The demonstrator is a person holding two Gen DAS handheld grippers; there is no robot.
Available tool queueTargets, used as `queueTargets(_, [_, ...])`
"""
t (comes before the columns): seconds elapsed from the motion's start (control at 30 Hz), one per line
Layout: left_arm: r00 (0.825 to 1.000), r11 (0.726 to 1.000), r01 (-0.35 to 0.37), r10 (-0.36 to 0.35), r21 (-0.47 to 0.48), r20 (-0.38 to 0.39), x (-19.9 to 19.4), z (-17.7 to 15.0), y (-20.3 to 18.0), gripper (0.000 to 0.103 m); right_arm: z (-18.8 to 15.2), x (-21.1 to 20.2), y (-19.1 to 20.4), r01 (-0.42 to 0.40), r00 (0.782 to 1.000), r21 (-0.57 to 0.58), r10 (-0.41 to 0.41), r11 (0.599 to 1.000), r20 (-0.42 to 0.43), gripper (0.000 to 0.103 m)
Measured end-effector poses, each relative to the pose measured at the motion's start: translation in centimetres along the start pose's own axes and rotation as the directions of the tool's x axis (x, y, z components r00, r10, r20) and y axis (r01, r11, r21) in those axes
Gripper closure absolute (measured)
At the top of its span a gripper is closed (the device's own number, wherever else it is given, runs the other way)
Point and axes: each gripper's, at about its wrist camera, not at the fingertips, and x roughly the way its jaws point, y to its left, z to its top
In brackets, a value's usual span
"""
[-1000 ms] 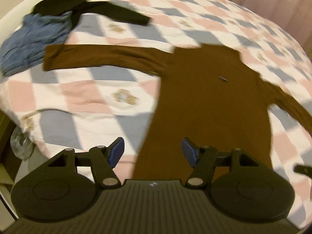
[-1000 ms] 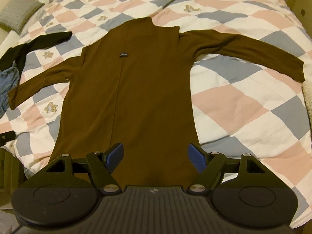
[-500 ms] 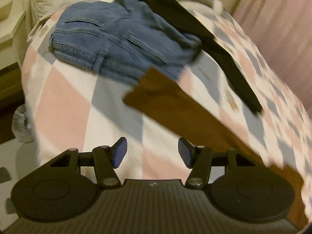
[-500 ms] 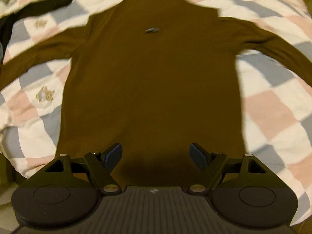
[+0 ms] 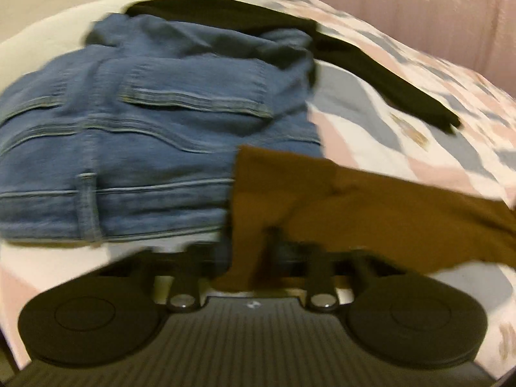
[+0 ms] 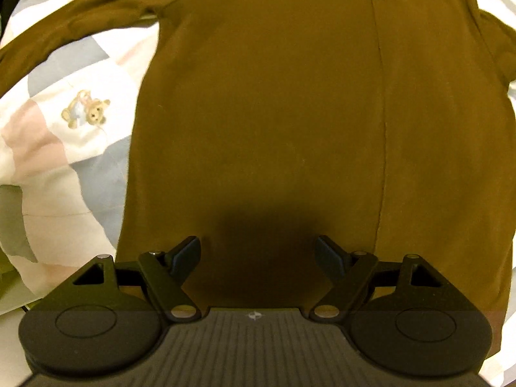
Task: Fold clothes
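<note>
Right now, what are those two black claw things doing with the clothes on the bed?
A person is folding a brown long-sleeved top that lies flat on a checked quilt with teddy bears on it. The left claw is at the cuff end of one sleeve, which looks bunched between its fingers, though the picture is too blurry to be sure it has hold. The right claw hovers open over the bottom of the top. Blue jeans and a black garment lie beside the sleeve.
</note>
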Motion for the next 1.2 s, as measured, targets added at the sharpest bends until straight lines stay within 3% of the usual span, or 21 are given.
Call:
queueTargets(0.1, [1.000, 1.000, -0.017, 0.018, 0.012, -0.022, -1.0, 0.4, -1.3, 0.102, 0.1, -0.2, -1.2, -0.017, 1.000, 0.032, 0.016, 0.999, 0.024, 0.024])
queueTargets(0.17, [1.000, 1.000, 0.014, -0.014, -0.004, -0.017, -3.3, 1.3, -3.5, 0.102, 0.1, -0.8, -2.3, -0.039, 0.998, 0.052, 0.036, 0.998, 0.057, 0.024])
queueTargets(0.23, [0.996, 0.996, 0.086, -0.086, 0.001, 0.011, -6.0, 2.4, -6.7, 0.102, 0.1, -1.5, -3.8, -0.061, 0.994, 0.072, 0.054, 0.996, 0.092, 0.024])
queueTargets(0.3, [0.975, 0.976, 0.217, -0.217, 0.012, 0.046, -9.0, 3.3, -11.8, 0.102, 0.1, -2.2, -5.6, -0.085, 0.989, 0.095, 0.073, 0.992, 0.126, 0.024])
queueTargets(0.33, [0.955, 0.958, 0.287, -0.288, 0.026, 0.066, -10.5, 3.6, -14.8, 0.102, 0.1, -2.6, -6.8, -0.097, 0.986, 0.107, 0.082, 0.990, 0.143, 0.024])
queueTargets(0.43, [0.874, 0.881, 0.467, -0.473, 0.082, 0.113, -13.5, 4.1, -25.1, 0.101, -0.2, -3.8, -10.7, -0.124, 0.977, 0.135, 0.098, 0.983, 0.188, 0.024])
queueTargets(0.53, [0.771, 0.779, 0.623, -0.627, 0.073, 0.109, -14.1, 3.6, -35.5, 0.101, -0.9, -5.6, -16.2, -0.146, 0.965, 0.177, 0.100, 0.973, 0.243, 0.024])
queueTargets(0.6, [0.730, 0.734, 0.675, -0.679, 0.076, 0.072, -13.5, 2.4, -42.2, 0.097, -1.5, -6.9, -20.7, -0.153, 0.955, 0.220, 0.087, 0.963, 0.282, 0.024])
queueTargets(0.67, [0.713, 0.711, 0.697, -0.701, 0.094, 0.016, -12.4, 0.4, -48.7, 0.095, -2.1, -8.2, -25.2, -0.161, 0.945, 0.262, 0.071, 0.951, 0.320, 0.024])
queueTargets(0.7, [0.706, 0.701, 0.705, -0.708, 0.105, -0.018, -11.5, -1.0, -51.8, 0.086, -2.4, -8.6, -27.3, -0.168, 0.939, 0.285, 0.065, 0.944, 0.338, 0.024])
queueTargets(0.73, [0.710, 0.701, 0.703, -0.701, 0.120, -0.063, -10.3, -2.6, -54.4, 0.081, -2.6, -8.8, -29.5, -0.183, 0.931, 0.309, 0.064, 0.933, 0.359, 0.024])
queueTargets(0.77, [0.726, 0.713, 0.687, -0.678, 0.137, -0.115, -9.1, -4.3, -56.7, 0.072, -2.7, -8.9, -31.3, -0.207, 0.921, 0.325, 0.072, 0.923, 0.382, 0.024])
queueTargets(0.87, [0.775, 0.763, 0.622, -0.567, 0.178, -0.279, -6.5, -8.9, -59.9, 0.073, -2.2, -8.9, -35.0, -0.302, 0.878, 0.339, 0.121, 0.891, 0.464, 0.024])
queueTargets(0.9, [0.780, 0.770, 0.612, -0.547, 0.183, -0.304, -6.5, -10.0, -59.7, 0.072, -1.6, -8.7, -35.6, -0.339, 0.856, 0.325, 0.146, 0.883, 0.496, 0.025])
queueTargets(0.97, [0.780, 0.765, 0.615, -0.554, 0.191, -0.293, -8.2, -11.1, -57.6, 0.063, 0.0, -8.2, -36.1, -0.406, 0.805, 0.277, 0.199, 0.871, 0.558, 0.029])
queueTargets(1.07, [0.815, 0.790, 0.571, -0.511, 0.223, -0.274, -10.4, -11.6, -54.0, 0.059, 3.1, -6.8, -35.5, -0.479, 0.742, 0.168, 0.296, 0.862, 0.601, 0.043])
queueTargets(1.13, [0.844, 0.818, 0.525, -0.466, 0.235, -0.265, -10.9, -11.5, -52.0, 0.059, 5.9, -4.6, -34.3, -0.536, 0.719, 0.120, 0.377, 0.835, 0.584, 0.047])
queueTargets(1.2, [0.864, 0.842, 0.489, -0.432, 0.228, -0.258, -10.6, -11.0, -50.5, 0.059, 8.3, -2.1, -33.2, -0.589, 0.711, 0.130, 0.436, 0.797, 0.552, 0.047])
